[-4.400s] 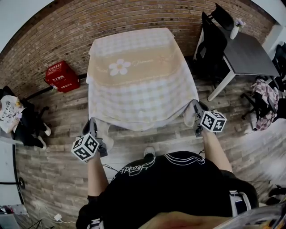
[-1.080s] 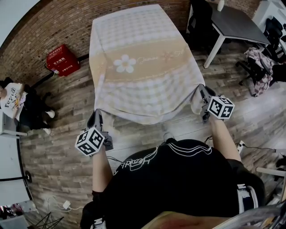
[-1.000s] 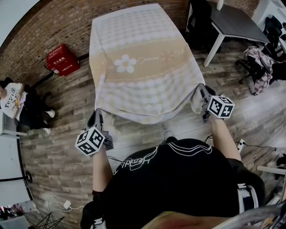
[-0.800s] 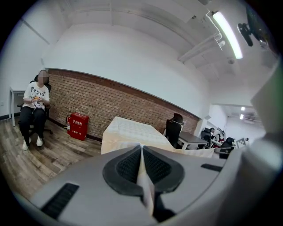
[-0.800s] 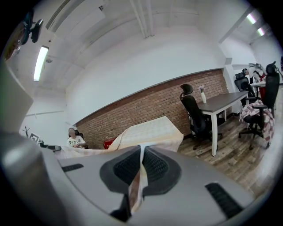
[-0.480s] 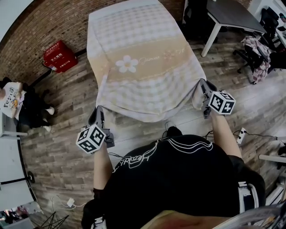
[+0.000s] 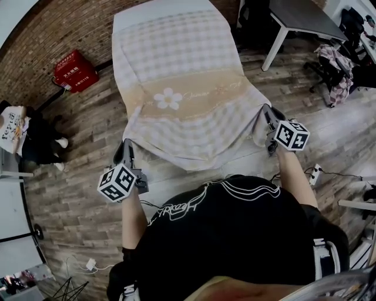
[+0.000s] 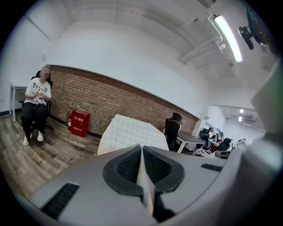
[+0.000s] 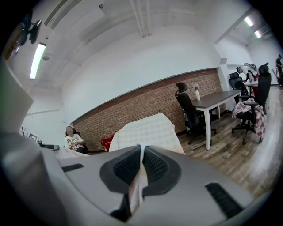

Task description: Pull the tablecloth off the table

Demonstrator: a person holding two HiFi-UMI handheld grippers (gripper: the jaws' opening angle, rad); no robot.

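Your left gripper (image 7: 126, 148) is clamped on the near left corner of the tablecloth (image 7: 182, 88). In the left gripper view a thin fold of pale fabric is squeezed between the two dark pads (image 8: 129, 167), which are pressed together. Your right gripper (image 7: 265, 113) has the same hold on the near right corner, and the right gripper view shows a strip of cloth pinched tight between its pads (image 9: 155, 166).

The tablecloth is checked, with a beige band and a white flower (image 7: 168, 98) across its middle. It stretches away from you over the table (the fabric hides the top completely). Its far end reaches toward the brick wall (image 7: 47, 35). The near edge hangs in a shallow curve between your two grippers, off the table and above the wooden floor (image 7: 76, 223), just in front of your body.

To your left, a red box (image 7: 75, 70) stands on the floor by the wall — near the cloth's far left side — and a seated person (image 7: 23, 138) is farther left. A grey desk (image 7: 294, 14) stands off to the right, well apart from the cloth.
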